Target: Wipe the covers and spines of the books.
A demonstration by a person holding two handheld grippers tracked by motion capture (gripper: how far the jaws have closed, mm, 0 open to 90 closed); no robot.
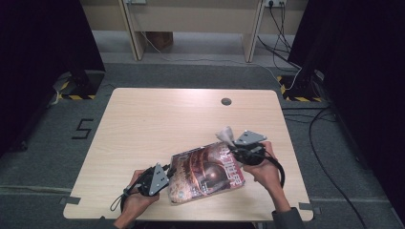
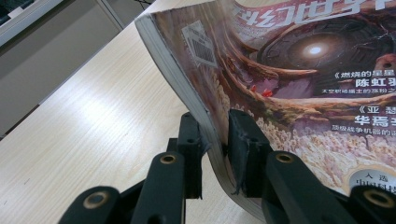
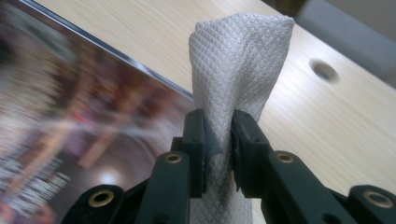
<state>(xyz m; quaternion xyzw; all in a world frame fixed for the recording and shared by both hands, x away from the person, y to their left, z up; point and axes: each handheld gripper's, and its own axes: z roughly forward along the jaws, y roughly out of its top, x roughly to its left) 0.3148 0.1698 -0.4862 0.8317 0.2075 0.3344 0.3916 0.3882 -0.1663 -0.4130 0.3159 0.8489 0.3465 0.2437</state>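
Lying on the near half of the wooden table (image 1: 143, 124), the magazine (image 1: 205, 171) shows its dark, reddish cover with a bright round glow and pale lettering. Its near left edge is lifted and nipped by the left gripper (image 1: 168, 171), whose two black jaws are pressed together on the stack of pages; in the left gripper view the magazine (image 2: 299, 79) rises from between the jaws of the left gripper (image 2: 215, 140), with the cover on the right jaw's side and a barcode label near the upper corner. At the magazine's far right corner sits the right gripper (image 1: 234, 143), its jaws pinching a white, quilted paper towel (image 1: 224, 134) that stands up from them. In the right gripper view the paper towel (image 3: 238, 60) stands bunched between the jaws of the right gripper (image 3: 218, 135), just above the blurred cover at the left. A round hole (image 1: 226, 101) lies in the table top farther off.
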